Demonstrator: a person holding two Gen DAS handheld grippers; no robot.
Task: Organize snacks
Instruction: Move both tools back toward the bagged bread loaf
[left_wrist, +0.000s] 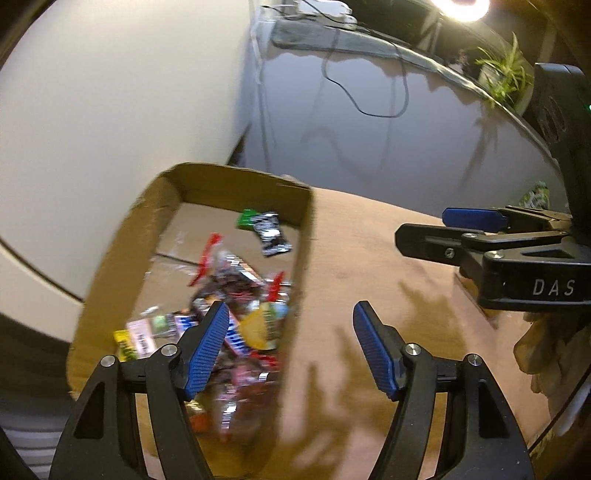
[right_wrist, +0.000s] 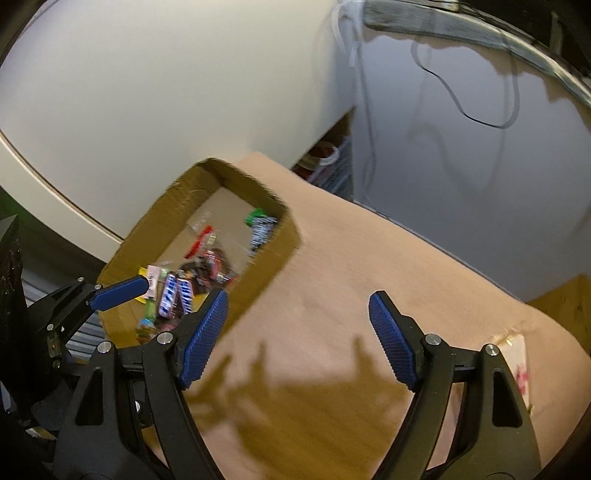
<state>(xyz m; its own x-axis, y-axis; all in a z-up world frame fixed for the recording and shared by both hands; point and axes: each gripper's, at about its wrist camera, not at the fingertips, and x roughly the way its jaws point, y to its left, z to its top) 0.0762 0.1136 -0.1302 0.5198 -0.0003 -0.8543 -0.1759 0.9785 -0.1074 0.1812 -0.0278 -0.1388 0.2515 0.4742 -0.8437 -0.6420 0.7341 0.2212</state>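
Observation:
An open cardboard box (left_wrist: 243, 177) stands on the tan tabletop (left_wrist: 369, 258) and holds several wrapped snacks (left_wrist: 236, 291), among them a green and black packet (left_wrist: 264, 229). My left gripper (left_wrist: 291, 347) hovers over the box's right wall, open, with nothing between its blue pads. My right gripper (right_wrist: 299, 338) is open and empty above the bare tabletop (right_wrist: 351, 258), to the right of the box (right_wrist: 258, 273). It also shows side-on at the right of the left wrist view as the right gripper (left_wrist: 424, 227). A blue pad (right_wrist: 122, 290) of my left gripper reaches over the snacks (right_wrist: 177, 291).
A white wall and a grey panel with a hanging black cable (left_wrist: 369, 110) rise behind the table. A green snack packet (left_wrist: 535, 195) lies at the far right. A pale packet (right_wrist: 517, 354) and more cardboard (right_wrist: 565, 302) sit at the table's right end.

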